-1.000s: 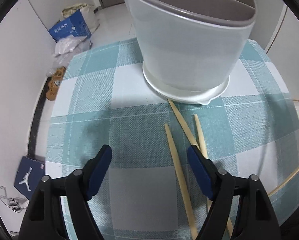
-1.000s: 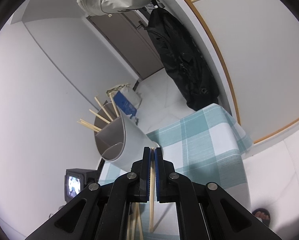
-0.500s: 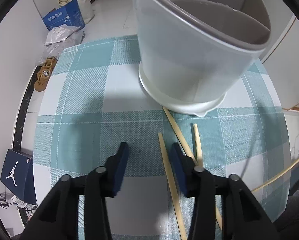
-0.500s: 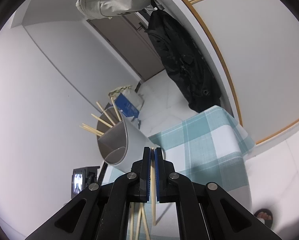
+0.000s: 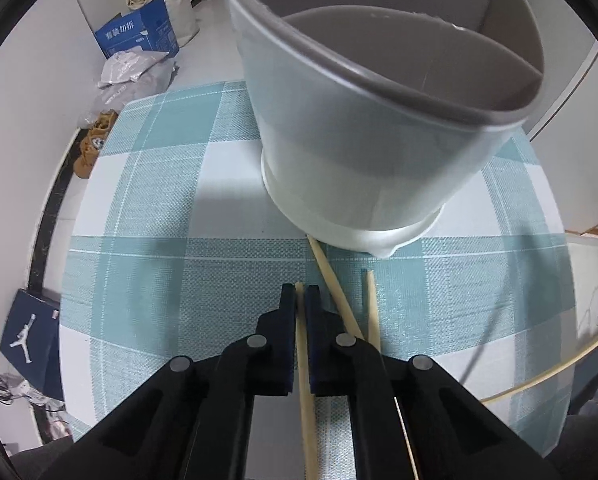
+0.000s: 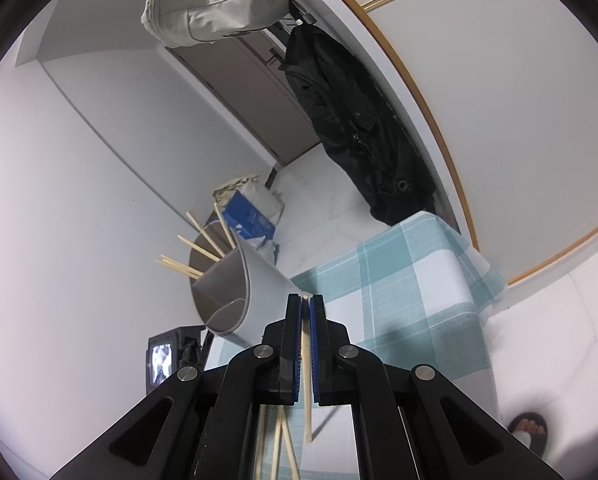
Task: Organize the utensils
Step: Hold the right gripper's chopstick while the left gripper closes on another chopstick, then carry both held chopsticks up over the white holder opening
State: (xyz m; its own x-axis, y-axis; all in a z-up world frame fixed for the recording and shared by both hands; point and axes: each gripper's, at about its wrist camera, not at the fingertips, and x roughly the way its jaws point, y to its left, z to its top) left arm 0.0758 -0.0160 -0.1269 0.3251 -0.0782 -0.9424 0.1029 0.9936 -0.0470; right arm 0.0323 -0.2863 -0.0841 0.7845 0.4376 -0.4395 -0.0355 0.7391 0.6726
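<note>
A grey divided utensil holder (image 5: 359, 152) stands on the teal checked tablecloth (image 5: 159, 272). In front of it my left gripper (image 5: 299, 294) points steeply down. Its jaws are closing, and the pads press on a wooden chopstick (image 5: 305, 380) lying on the cloth. Two more chopsticks (image 5: 335, 284) (image 5: 371, 304) lie just to its right. My right gripper (image 6: 305, 304) is held above the table, shut on another chopstick (image 6: 307, 412) that hangs down from its pads. In the right wrist view, several chopsticks (image 6: 195, 248) stick out of the holder (image 6: 259, 280).
On the floor to the left lie a blue carton (image 5: 139, 38), plastic bags (image 5: 131, 76), brown shoes (image 5: 93, 144) and a dark shoebox (image 5: 29, 340). A black jacket (image 6: 351, 120) and a beige bag (image 6: 215, 0) hang by the door. A sandalled foot (image 6: 529, 430) shows at the lower right.
My left gripper went from wide open to shut around the leftmost chopstick and shifted slightly right. The right gripper kept still with its chopstick.
</note>
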